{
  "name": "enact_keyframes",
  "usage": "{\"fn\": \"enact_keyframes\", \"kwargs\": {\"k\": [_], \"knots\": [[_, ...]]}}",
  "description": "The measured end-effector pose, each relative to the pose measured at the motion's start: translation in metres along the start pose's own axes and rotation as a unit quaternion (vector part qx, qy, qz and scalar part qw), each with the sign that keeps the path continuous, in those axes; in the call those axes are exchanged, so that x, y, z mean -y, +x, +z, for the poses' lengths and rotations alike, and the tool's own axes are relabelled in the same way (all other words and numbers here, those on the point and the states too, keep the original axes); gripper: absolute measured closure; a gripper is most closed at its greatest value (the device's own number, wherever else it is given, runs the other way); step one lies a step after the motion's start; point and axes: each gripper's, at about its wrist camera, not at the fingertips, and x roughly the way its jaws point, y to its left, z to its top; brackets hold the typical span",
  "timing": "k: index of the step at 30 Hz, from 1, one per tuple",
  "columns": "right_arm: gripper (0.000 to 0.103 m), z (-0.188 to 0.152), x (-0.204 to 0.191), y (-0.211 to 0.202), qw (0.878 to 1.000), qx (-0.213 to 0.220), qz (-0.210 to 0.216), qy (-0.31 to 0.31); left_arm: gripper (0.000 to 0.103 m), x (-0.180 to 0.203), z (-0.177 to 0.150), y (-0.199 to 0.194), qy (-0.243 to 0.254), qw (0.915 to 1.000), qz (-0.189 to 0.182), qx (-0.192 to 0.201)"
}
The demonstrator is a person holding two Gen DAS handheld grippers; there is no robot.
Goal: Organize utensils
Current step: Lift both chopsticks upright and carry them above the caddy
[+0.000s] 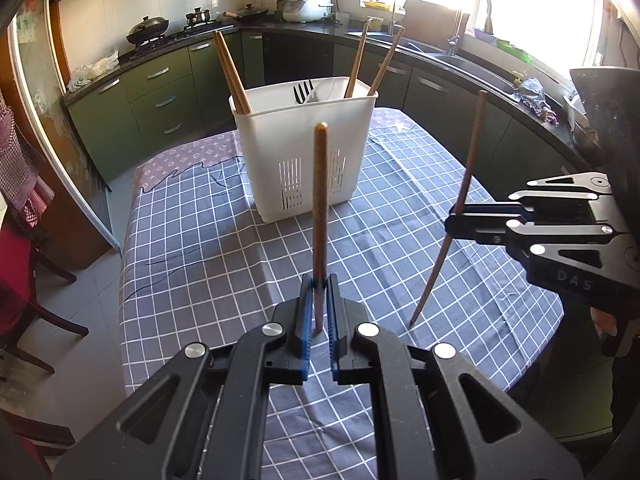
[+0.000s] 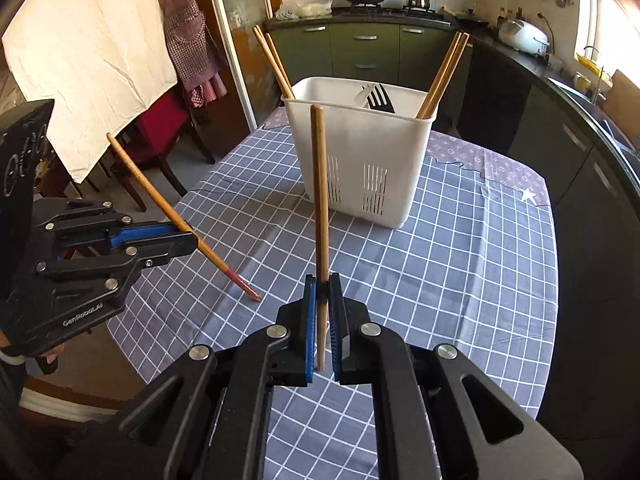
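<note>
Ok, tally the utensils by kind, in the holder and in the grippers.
Chopsticks in the white holder: 4
Chopsticks held, one in the left gripper and one in the right gripper: 2
Black fork in the holder: 1
Total: 7

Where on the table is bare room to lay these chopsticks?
Bare checked cloth lies on both sides of the holder and between it and the grippers. Crowded: the holder's corners, with chopstick pairs, and its middle, with a fork.
</note>
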Motion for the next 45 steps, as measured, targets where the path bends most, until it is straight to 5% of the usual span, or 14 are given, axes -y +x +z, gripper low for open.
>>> {"fn": "enact_keyframes", "kwargs": {"k": [34,45], "knots": [[0.096,-0.015,0.012,0.003,1.0,0.008,0.019,0.015,0.096,-0.001,0.006,-0.008,0.0,1.0,-0.002,0.008],[0.096,-0.007,0.017,-0.012,0.999,0.033,0.037,0.022,0.096,-0.003,0.06,-0.061,-0.005,0.9976,-0.016,0.067]]}}
